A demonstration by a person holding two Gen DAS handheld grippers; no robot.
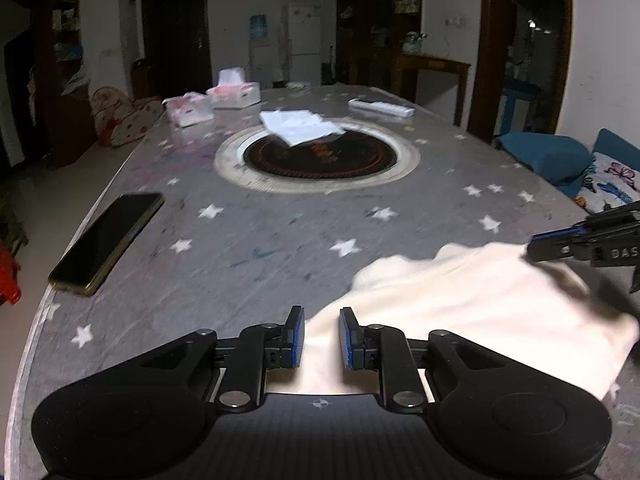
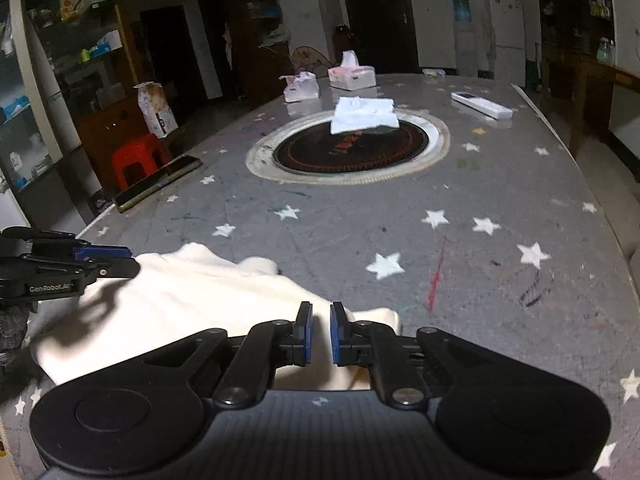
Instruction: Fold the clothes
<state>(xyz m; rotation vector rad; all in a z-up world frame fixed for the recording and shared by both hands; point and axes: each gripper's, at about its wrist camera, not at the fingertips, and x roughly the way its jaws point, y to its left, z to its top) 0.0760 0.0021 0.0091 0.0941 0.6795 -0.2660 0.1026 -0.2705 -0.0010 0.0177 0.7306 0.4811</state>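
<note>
A cream garment lies rumpled on the near part of a grey, star-printed surface, with both tools working at its near edge. The left tool has its blue-padded jaws parted by a moderate gap, the cloth's left corner lying between and beneath them; whether the pads actually pinch the fabric cannot be told. The right tool shows a narrower gap, its jaws standing over a raised fold of the same garment, and again contact with the cloth is not clear. Each tool appears in the other's view: the right tool enters from the right edge above the garment's far corner, and the left tool enters from the left edge, casting a shadow on the cloth. Farther along the surface, a round dark inset carries a folded white cloth on its far rim. A dark phone lies near the left edge, two tissue packs stand beyond the inset, and a white remote control rests at the far right.
</note>
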